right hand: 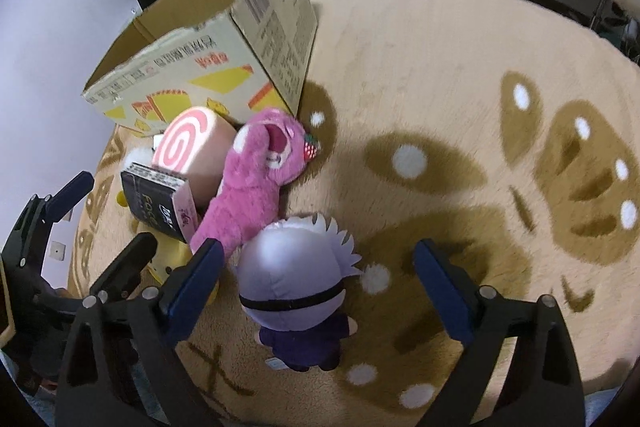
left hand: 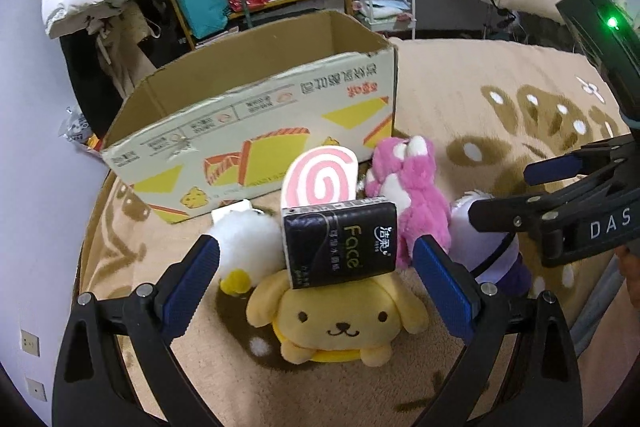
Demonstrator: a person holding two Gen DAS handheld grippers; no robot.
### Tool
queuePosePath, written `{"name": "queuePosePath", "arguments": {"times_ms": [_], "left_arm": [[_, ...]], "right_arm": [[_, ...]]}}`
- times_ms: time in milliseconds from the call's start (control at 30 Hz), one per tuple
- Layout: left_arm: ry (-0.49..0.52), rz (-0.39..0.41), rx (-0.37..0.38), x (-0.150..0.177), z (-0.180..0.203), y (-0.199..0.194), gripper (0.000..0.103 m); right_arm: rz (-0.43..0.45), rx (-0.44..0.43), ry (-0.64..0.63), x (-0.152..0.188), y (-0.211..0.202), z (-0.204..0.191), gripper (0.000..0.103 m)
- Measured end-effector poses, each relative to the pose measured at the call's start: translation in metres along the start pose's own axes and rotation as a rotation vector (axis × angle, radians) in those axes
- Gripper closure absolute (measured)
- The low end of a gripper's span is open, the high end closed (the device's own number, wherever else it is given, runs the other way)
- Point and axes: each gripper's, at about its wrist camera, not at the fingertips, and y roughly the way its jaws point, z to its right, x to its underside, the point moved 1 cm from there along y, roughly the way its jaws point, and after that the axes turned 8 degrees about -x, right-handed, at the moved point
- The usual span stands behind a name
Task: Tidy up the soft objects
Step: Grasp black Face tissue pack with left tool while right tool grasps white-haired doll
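On rug [right hand: 440, 75] | five plush toys | one tissue pack [left hand: 340, 241] | one box [left hand: 256, 123] | both grippers wide, empty

Left claw [left hand: 316, 275] agape; right claw [right hand: 316, 279] agape.

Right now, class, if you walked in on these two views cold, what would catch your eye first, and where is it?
A huddle of soft toys on the tan rug: a yellow dog plush with a black tissue pack on its head, between the open left gripper fingers. Beside it lie a pink bear and a purple doll, the doll between the open right gripper fingers. Behind them stands an open cardboard box.
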Motion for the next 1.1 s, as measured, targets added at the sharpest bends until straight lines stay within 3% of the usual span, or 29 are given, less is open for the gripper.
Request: {"name": "queuePosePath", "arguments": {"times_ms": [200, 400, 633, 867, 1033, 1100], "left_arm": [[0.012, -0.029, 0.018, -0.001, 0.007, 0.012, 0.006], [0.016, -0.051, 0.015, -0.001, 0.010, 0.022, 0.006], [0.009, -0.056, 0.021, -0.001, 0.008, 0.027, 0.007], [0.033, -0.050, 0.016, 0.000, 0.013, 0.027, 0.022], [0.013, -0.070, 0.052, 0.001, 0.011, 0.031, 0.038], [0.003, -0.070, 0.056, 0.001, 0.010, 0.030, 0.038]], "right_arm": [[-0.044, -0.041, 0.005, 0.003, 0.012, 0.003, 0.004], [-0.067, -0.069, 0.035, 0.005, 0.021, 0.009, 0.017], [-0.100, -0.106, 0.044, 0.009, 0.025, 0.015, 0.019], [-0.114, -0.140, 0.046, 0.011, 0.033, 0.009, 0.036], [-0.113, -0.142, 0.030, 0.011, 0.033, 0.004, 0.038], [-0.112, -0.141, 0.023, 0.009, 0.035, 0.001, 0.038]]}}
